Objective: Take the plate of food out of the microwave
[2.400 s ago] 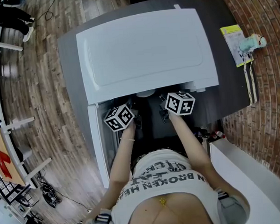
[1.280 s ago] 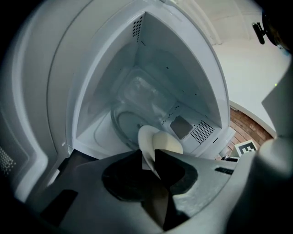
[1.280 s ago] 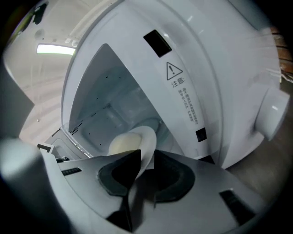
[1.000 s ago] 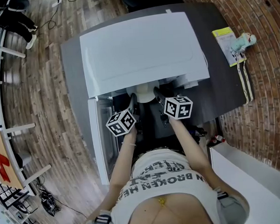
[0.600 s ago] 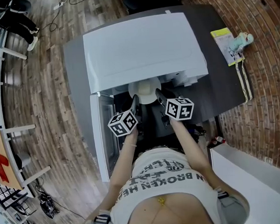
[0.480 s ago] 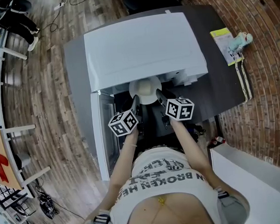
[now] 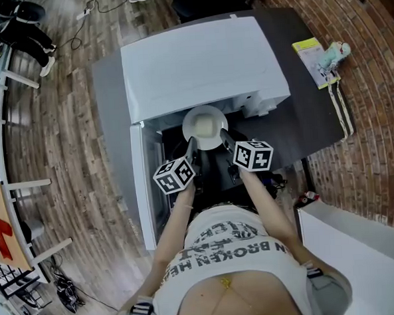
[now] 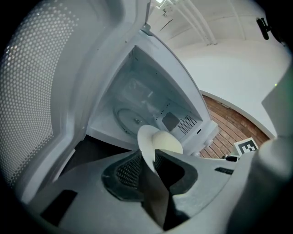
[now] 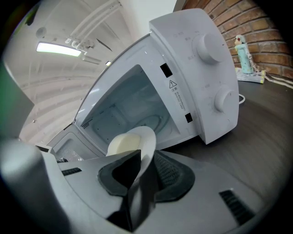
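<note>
Both forearms stretched forward, parallel; left claw (image 7: 191,144) and right claw (image 7: 223,136) clamp plate (image 7: 205,126) rim before microwave (image 7: 205,66).

Left gripper (image 8: 147,165): jaws clamped on the near rim of the white plate (image 8: 144,141), which is seen nearly edge-on with a pale mound of food (image 8: 167,144) on it. The plate is in front of the microwave (image 8: 146,82) opening, on the near side of its glass turntable (image 8: 130,117). The microwave door (image 8: 41,87) stands open, perforated screen facing in; wood floor (image 8: 231,123) and a square marker (image 8: 247,147) show past the microwave's far side.
</note>
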{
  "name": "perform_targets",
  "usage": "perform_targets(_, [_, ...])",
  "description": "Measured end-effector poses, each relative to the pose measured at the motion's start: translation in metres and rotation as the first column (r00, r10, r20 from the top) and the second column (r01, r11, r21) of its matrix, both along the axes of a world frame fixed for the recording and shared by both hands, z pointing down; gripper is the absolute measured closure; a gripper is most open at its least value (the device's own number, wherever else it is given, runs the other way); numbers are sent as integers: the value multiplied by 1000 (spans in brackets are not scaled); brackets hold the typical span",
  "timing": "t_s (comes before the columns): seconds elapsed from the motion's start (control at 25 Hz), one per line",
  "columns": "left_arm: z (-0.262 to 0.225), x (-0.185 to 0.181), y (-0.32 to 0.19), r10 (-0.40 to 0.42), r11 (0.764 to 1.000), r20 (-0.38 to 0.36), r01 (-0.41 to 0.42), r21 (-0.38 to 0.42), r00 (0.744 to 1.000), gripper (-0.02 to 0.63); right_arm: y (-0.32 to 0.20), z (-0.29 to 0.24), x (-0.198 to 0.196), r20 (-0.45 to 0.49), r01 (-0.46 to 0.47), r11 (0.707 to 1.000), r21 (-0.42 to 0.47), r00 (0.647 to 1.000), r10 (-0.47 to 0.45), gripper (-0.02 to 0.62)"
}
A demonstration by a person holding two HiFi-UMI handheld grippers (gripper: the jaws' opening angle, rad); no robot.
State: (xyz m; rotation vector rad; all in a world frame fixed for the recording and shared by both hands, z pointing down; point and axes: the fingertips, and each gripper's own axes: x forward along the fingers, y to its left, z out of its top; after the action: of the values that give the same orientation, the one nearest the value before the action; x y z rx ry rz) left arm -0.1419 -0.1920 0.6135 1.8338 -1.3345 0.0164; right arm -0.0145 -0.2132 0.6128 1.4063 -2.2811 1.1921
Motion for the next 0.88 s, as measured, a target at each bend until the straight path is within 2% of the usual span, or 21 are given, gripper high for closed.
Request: perform_targets(0.88, [-2,-4,17,15,1000,13,-15,1,1000,514,19,-2,-3,-1,-14,1000,-5,1000,14,509])
